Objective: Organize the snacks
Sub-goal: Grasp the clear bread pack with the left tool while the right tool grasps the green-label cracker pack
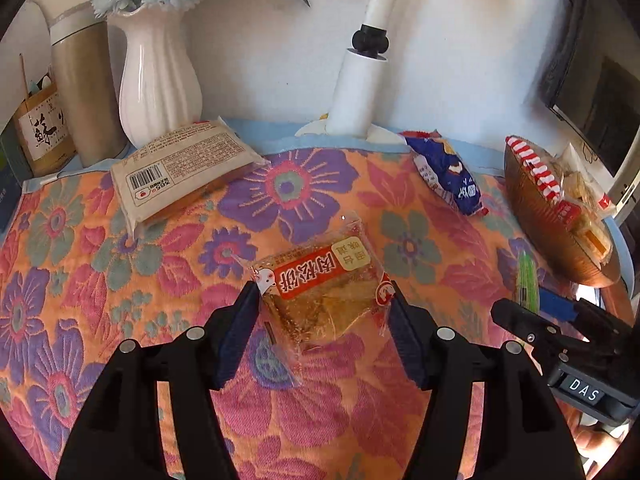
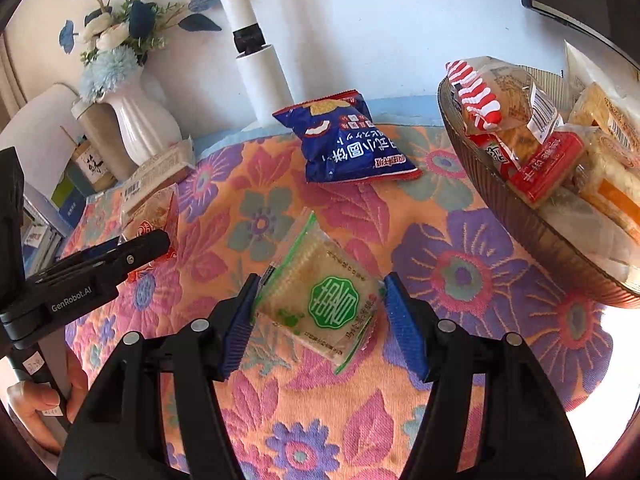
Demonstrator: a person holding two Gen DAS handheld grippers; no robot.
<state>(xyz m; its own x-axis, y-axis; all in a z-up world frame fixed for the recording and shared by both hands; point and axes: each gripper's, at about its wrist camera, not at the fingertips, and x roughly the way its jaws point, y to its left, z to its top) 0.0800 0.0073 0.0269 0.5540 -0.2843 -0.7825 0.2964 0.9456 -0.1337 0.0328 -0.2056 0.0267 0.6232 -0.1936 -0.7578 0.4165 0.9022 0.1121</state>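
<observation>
Both grippers sit low over the flowered cloth [image 1: 120, 264], each straddling a snack. In the left wrist view, the left gripper [image 1: 324, 312] has its jaws apart around the pastry packet [image 1: 320, 284] with the red label, at centre frame; the blue pads look to be at the wrapper's edges, not yet pinching it. In the right wrist view, the right gripper [image 2: 318, 308] is likewise spread around the green-labelled packet [image 2: 320, 304] at centre. The brown bowl [image 2: 532, 224], already holding several snacks, stands at the right edge; a blue bag [image 2: 348, 144] lies at upper centre and a beige packet [image 1: 180, 168] at upper left. The step in hand appears to be grasping. Next, each gripper would need to close on its packet, lift, and carry it right to the bowl
</observation>
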